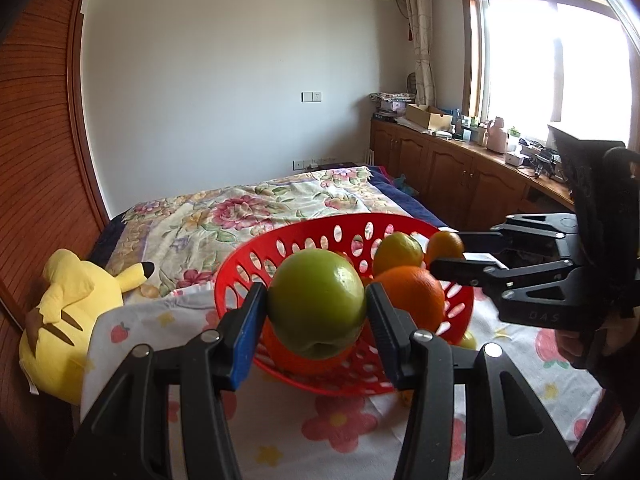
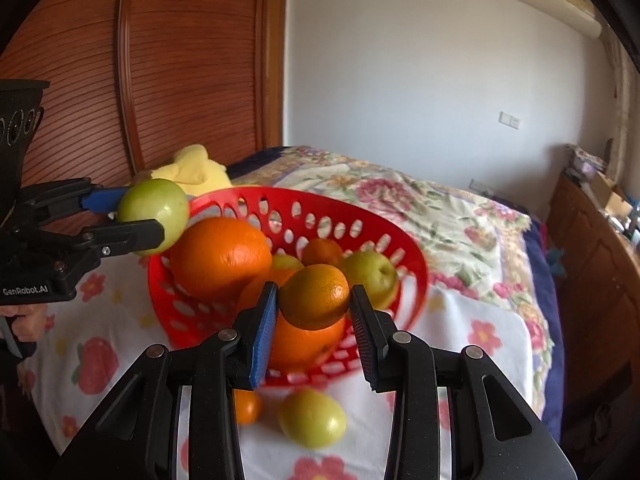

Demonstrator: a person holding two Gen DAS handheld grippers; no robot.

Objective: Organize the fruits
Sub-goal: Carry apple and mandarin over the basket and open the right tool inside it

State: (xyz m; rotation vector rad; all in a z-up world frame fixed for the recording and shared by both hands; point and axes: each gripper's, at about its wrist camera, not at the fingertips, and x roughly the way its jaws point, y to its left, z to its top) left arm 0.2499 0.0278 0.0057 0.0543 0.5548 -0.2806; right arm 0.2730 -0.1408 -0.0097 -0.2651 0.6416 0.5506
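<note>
A green apple (image 1: 317, 303) is clamped in the left gripper (image 1: 316, 312) above the red basket's (image 1: 256, 252) near rim. A small orange (image 2: 314, 296) (over the basket) is clamped in the right gripper (image 2: 314, 304).

Basket (image 2: 404, 258) on the bed (image 2: 460, 216) holds fruit; two fruits (image 2: 312, 418) lie before it; plush toy (image 1: 68, 312) left.

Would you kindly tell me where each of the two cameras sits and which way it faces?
Left wrist: sits on the left gripper, looking along its fingers at the green apple they hold, toward the window; the right gripper shows at right.
Right wrist: sits on the right gripper, looking past the small orange it holds toward the wooden wardrobe; the left gripper shows at left.
Shared: the red basket and the bed.
</note>
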